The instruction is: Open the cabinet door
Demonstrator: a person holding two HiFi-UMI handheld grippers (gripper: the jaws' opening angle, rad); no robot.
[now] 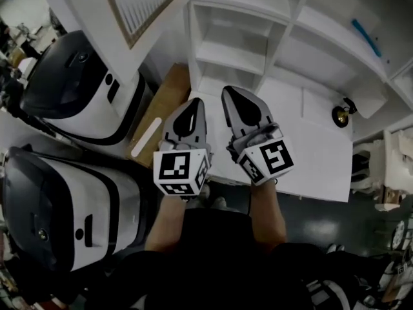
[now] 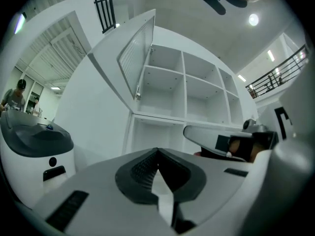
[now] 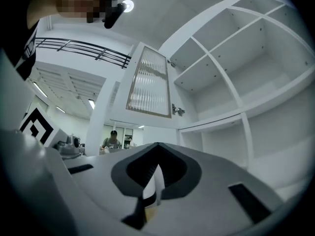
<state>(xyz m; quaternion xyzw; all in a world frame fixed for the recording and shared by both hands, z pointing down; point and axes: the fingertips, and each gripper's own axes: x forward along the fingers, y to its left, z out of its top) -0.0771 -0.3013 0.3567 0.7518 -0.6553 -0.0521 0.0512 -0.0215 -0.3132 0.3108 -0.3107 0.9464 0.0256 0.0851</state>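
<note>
Door: cabinet door (image 1: 139, 5) already swung wide, up and left of both jaws, long edge upright.
Left gripper (image 1: 192, 103): jaws together, empty, nearer the door.
Right gripper (image 1: 236, 93): jaws together, empty.

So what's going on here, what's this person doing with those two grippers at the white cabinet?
A person stands at a white cabinet of bare shelves with a gripper in each hand. Its ribbed-glass door is already swung wide open. The left gripper and the right gripper both have their jaws together, with nothing between them, and neither touches the door or the shelves.
</note>
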